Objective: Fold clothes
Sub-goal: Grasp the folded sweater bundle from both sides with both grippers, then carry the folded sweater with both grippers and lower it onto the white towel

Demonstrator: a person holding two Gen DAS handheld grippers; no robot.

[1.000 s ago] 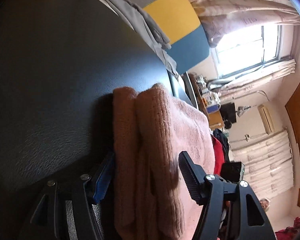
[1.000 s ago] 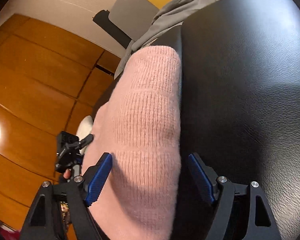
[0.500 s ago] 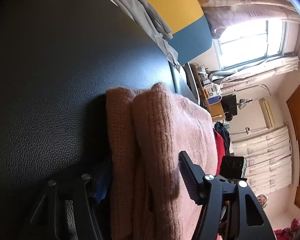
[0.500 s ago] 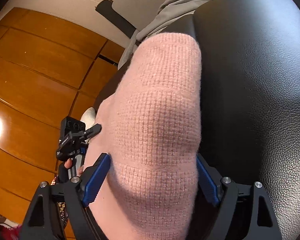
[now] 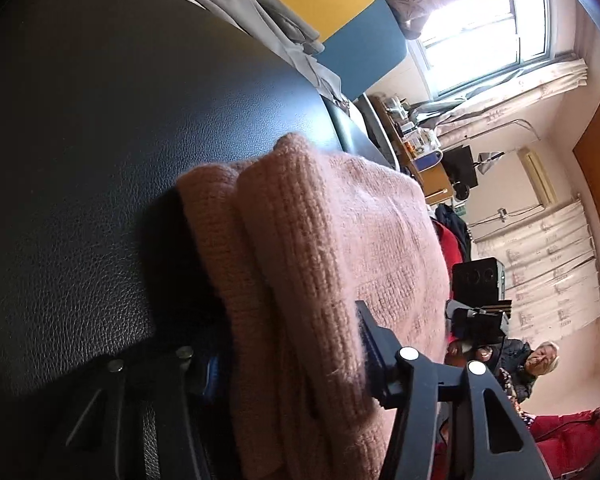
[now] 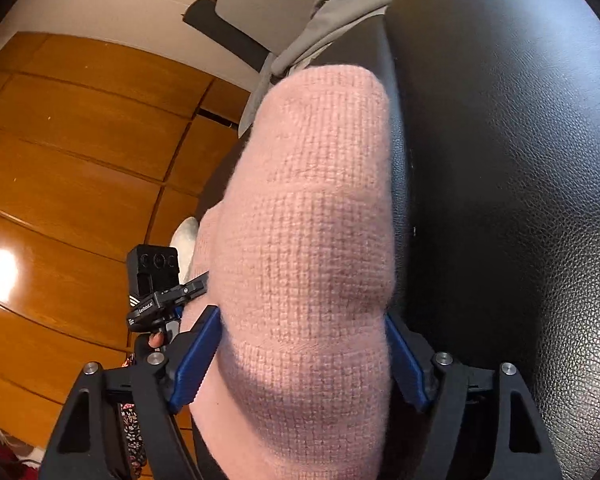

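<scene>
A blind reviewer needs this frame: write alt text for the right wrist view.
The right gripper is closed on a folded pink knit sweater, its blue-padded fingers pressing in from both sides. The sweater lies along the edge of a black leather surface. To the left are a wooden floor and the other handheld gripper.

The pink sweater covers most of the left gripper's blue finger, and the picture's bottom edge cuts the sweater off. The things on the far desk are too small to tell.
</scene>
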